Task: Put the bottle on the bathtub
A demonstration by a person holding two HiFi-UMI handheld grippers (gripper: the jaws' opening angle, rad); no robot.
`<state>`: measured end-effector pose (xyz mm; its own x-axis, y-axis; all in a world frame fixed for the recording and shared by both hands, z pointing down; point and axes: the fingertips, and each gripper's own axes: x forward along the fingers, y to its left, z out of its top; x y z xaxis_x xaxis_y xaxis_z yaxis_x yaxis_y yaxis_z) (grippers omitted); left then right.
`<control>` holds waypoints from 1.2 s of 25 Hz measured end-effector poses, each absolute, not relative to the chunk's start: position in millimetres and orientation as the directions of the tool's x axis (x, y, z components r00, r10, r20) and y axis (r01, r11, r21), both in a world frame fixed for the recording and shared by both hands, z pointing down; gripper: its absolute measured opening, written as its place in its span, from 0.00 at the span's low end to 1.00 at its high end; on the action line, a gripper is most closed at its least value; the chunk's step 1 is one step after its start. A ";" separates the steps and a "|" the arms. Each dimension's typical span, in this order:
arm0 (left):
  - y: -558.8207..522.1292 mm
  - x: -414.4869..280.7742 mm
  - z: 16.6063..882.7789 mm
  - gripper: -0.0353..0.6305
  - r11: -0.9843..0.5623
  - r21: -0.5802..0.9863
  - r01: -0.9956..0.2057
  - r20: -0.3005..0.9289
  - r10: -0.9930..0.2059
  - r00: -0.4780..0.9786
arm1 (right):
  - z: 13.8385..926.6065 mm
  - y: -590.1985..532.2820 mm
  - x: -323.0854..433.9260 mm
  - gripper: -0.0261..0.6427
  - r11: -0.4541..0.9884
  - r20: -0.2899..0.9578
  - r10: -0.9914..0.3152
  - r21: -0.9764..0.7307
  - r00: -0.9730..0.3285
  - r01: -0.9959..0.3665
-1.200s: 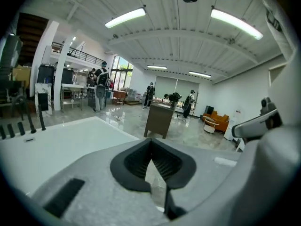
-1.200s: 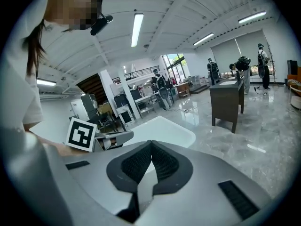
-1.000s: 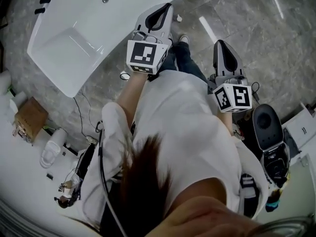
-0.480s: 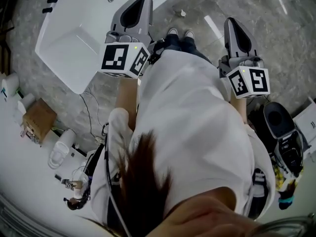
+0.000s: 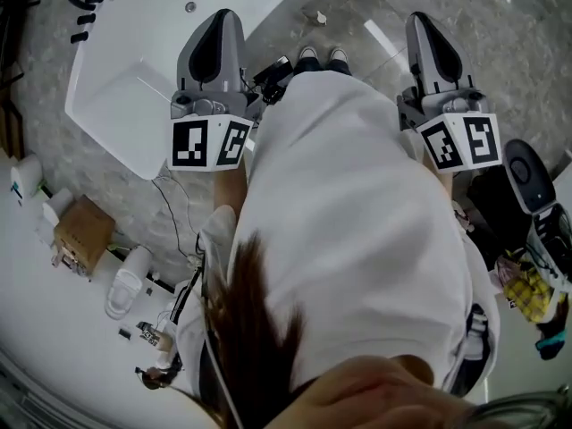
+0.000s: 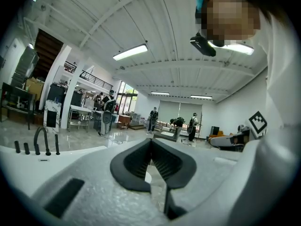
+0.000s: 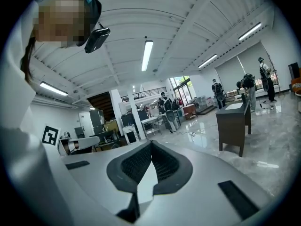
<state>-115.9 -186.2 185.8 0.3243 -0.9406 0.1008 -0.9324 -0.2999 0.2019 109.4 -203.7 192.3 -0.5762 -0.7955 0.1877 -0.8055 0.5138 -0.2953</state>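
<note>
Here left gripper [image 6: 151, 141] and right gripper [image 7: 150, 145] jaws meet.

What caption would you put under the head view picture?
A person beside a white bathtub holds shut left tongs and right tongs, both empty.

Glossy white bathtub [image 5: 143, 25] on polished stone floor [image 5: 509, 61].

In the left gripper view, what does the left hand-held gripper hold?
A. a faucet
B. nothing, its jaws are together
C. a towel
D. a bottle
B: the left hand-held gripper shows its jaws meeting at the tips, with nothing between them.
</note>
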 end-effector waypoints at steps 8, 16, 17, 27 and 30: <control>-174.5 -120.7 189.2 0.07 -0.275 0.211 -0.938 0.100 -0.949 0.300 | 194.5 -197.7 121.8 0.06 0.479 0.207 -0.815 -0.282 -0.541 -0.831; -170.4 -117.8 195.5 0.07 -0.291 0.216 -0.932 0.110 -0.941 0.320 | 210.7 -187.6 115.6 0.06 0.484 0.249 -0.800 -0.268 -0.545 -0.833; -170.3 -117.2 195.2 0.07 -0.296 0.217 -0.930 0.107 -0.940 0.324 | 211.1 -187.5 114.0 0.06 0.491 0.252 -0.797 -0.260 -0.549 -0.831; -170.9 -111.7 190.9 0.07 -0.322 0.228 -0.919 0.093 -0.932 0.350 | 206.0 -191.5 110.1 0.06 0.497 0.244 -0.799 -0.247 -0.550 -0.832; -171.4 -111.1 191.8 0.07 -0.327 0.232 -0.916 0.099 -0.929 0.356 | 206.1 -191.3 108.8 0.06 0.501 0.247 -0.795 -0.245 -0.554 -0.830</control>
<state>-111.1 -171.4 191.8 0.3563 -0.9291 0.0991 -0.9163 -0.3267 0.2318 108.8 -191.3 206.1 -0.5536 -0.7954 0.2467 -0.8297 0.5014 -0.2452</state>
